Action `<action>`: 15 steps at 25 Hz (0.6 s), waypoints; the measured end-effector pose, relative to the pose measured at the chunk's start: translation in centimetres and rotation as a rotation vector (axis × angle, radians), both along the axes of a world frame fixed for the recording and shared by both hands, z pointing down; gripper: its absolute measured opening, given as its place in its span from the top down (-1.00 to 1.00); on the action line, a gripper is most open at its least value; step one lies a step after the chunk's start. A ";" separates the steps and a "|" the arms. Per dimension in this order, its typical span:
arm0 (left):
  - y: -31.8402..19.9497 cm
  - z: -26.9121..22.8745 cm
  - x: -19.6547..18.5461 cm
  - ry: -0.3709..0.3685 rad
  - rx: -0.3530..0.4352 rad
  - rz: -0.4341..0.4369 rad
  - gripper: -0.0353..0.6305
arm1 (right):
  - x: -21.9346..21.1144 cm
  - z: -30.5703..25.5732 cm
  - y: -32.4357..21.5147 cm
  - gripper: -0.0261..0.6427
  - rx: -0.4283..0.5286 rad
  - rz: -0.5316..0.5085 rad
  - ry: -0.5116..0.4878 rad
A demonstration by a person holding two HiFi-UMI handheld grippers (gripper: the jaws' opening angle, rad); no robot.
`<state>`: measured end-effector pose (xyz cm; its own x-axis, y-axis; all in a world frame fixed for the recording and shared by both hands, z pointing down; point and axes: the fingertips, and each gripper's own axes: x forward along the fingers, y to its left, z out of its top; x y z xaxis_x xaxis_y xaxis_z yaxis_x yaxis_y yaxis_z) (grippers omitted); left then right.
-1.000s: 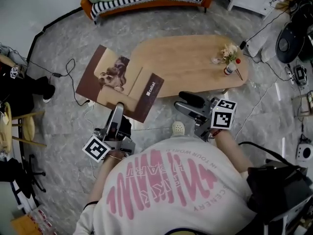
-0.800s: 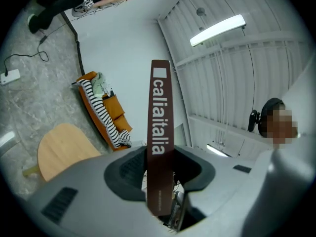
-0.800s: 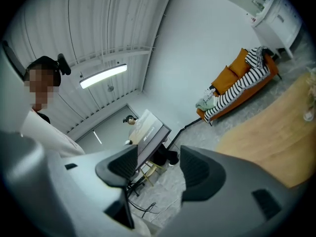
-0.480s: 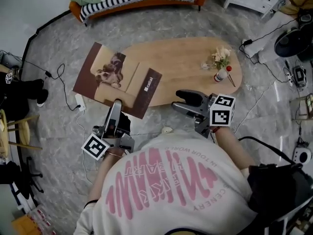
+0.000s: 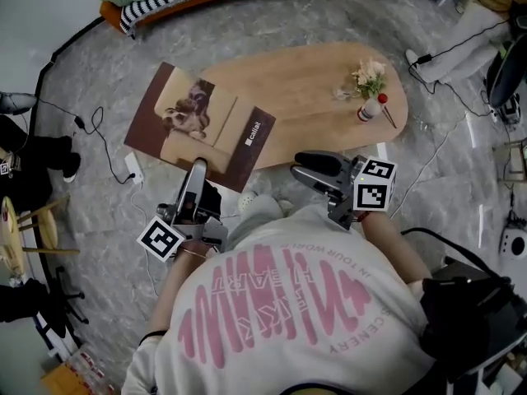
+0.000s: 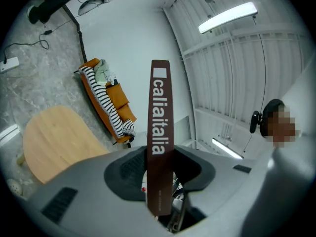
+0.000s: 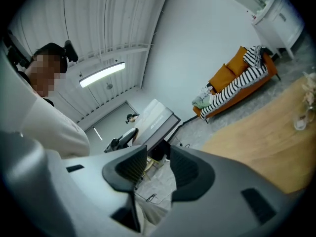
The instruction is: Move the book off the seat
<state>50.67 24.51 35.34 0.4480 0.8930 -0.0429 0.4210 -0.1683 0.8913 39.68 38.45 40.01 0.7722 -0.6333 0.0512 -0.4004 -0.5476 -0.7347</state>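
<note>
Firmly, the fingers (image 6: pixel 129 174) of the left gripper (image 5: pixel 198 175) are clenched on the spine edge of the brown book (image 5: pixel 202 126), held level at the oval table's (image 5: pixel 321 89) end; the right gripper's (image 5: pixel 317 164) fingers, just closing partway, are left empty; broad, stiff and probably heavy, the book is best supported at a second edge.

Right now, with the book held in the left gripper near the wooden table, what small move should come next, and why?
Probably ease the left gripper forward and down to lay the book on the wooden table. The gripper is shut on the book's near edge, the book is well clear of the sofa, and it already overlaps the table's bare end.
</note>
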 end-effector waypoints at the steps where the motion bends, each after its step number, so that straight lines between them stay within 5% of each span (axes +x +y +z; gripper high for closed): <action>1: 0.3 0.3 0.0 -0.010 0.005 0.008 0.43 | -0.2 0.4 0.0 0.45 0.008 0.002 -0.011; 15: -0.1 4.7 0.8 -0.121 0.082 0.047 0.43 | 0.4 2.6 -1.0 0.61 0.092 0.070 -0.110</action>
<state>51.45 24.45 40.00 0.4034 0.9113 0.0829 0.3203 -0.2255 0.9201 40.07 37.46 42.62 0.8075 -0.5841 0.0822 -0.2781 -0.4999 -0.8202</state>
